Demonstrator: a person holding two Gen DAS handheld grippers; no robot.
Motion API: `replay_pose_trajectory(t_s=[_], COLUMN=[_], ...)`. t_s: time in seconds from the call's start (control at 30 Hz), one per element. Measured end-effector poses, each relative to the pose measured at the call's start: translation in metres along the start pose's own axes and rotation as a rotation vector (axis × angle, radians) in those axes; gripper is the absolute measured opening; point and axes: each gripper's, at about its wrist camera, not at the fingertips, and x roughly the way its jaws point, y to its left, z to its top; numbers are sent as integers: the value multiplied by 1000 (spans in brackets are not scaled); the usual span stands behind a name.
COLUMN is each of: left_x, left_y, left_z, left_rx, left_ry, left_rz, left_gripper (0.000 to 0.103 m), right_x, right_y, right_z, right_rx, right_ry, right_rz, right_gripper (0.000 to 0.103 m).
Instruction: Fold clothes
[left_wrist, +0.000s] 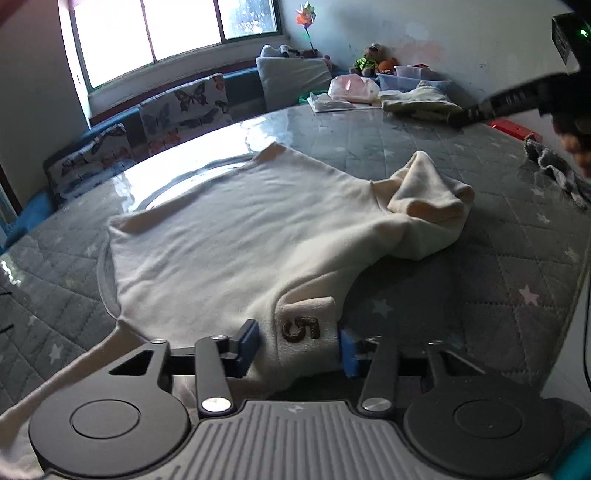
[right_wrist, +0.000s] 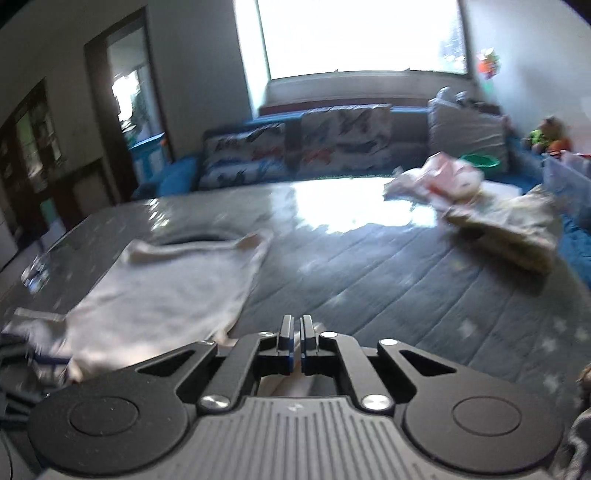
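Low over the cream garment (left_wrist: 236, 236), left gripper (left_wrist: 299, 343) gaped w/ "5" cuff (left_wrist: 306, 325) between jaws, ungripped; right gripper (right_wrist: 296, 332) nearly closed, contents unclear; clamp cuff squarely.

The garment (left_wrist: 236, 229) is cream white, with a brown "5" (left_wrist: 301, 328) on a cream tab. The surface (left_wrist: 480, 229) wears a grey quilted cover in a diamond pattern dotted with pale stars, glossy under a clear sheet. The left tool (left_wrist: 299, 345) has blue pads on black arms. Behind, the cushions (left_wrist: 192, 107) show butterfly prints on white, set on a blue sofa (right_wrist: 177, 173). A pinwheel (left_wrist: 306, 16) is orange, pink and green.
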Motion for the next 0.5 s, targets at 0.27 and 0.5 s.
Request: replay_pose_trajectory(t_s=[0.27,0.5], left_x=[-7,-18], left_y=[1,3], left_z=[-5,-8], left_rx=[23,61], left_ry=[-16,-33], left_rz=[-8,-21], left_gripper=[31,26], right_x=[6,25], right_y=[33,51], right_z=[-36,-47], right_rx=[-246,-312], right_ry=[153,171], right_rz=[76,81], right_gripper=[18,24])
